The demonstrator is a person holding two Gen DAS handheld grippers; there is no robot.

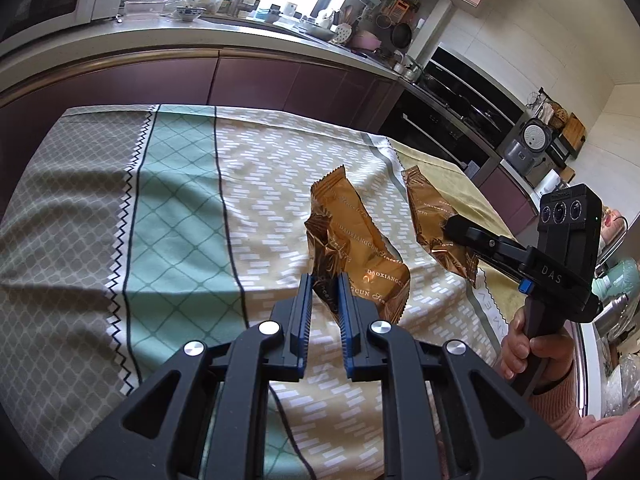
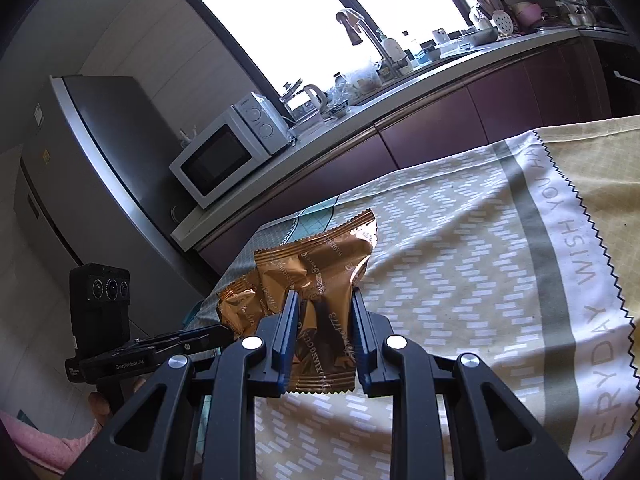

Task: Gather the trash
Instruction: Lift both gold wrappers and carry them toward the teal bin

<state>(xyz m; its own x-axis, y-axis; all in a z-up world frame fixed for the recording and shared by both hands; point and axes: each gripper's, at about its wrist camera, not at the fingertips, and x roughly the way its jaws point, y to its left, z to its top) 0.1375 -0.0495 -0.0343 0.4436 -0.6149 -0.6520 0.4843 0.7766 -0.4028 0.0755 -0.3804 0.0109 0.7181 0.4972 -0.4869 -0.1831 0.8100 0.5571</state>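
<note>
Two copper-coloured snack wrappers are up off the cloth, one in each pair of tongs. The left tongs (image 1: 325, 280) are closed nearly all the way, the blue ribbed pads pinching a crumpled lower corner of the left wrapper (image 1: 356, 248) — the rest of it stands up and away from the tongs, creased and shiny, with a crimped, saw-toothed seal at the top and pale lettering along its face. The right tongs (image 2: 325, 300) stand a little wider, the pads closed on the sides of the right wrapper (image 2: 320, 280), which lies flatter between them, its crimped bottom edge hanging near the camera and its torn top corner pointing to the far side. In the right wrist view the left wrapper shows just beside the right one, to its left, and the two overlap in the picture; whether they touch I cannot tell.

Below both lies a patterned tablecloth (image 1: 180, 208) over the worktop, in bands of grey, mint green and beige. A hand (image 1: 524, 344) in a pink sleeve grips the handle of the right tool. On the far side runs a kitchen counter with a white microwave (image 2: 228, 152) and a sink tap (image 2: 360, 28).
</note>
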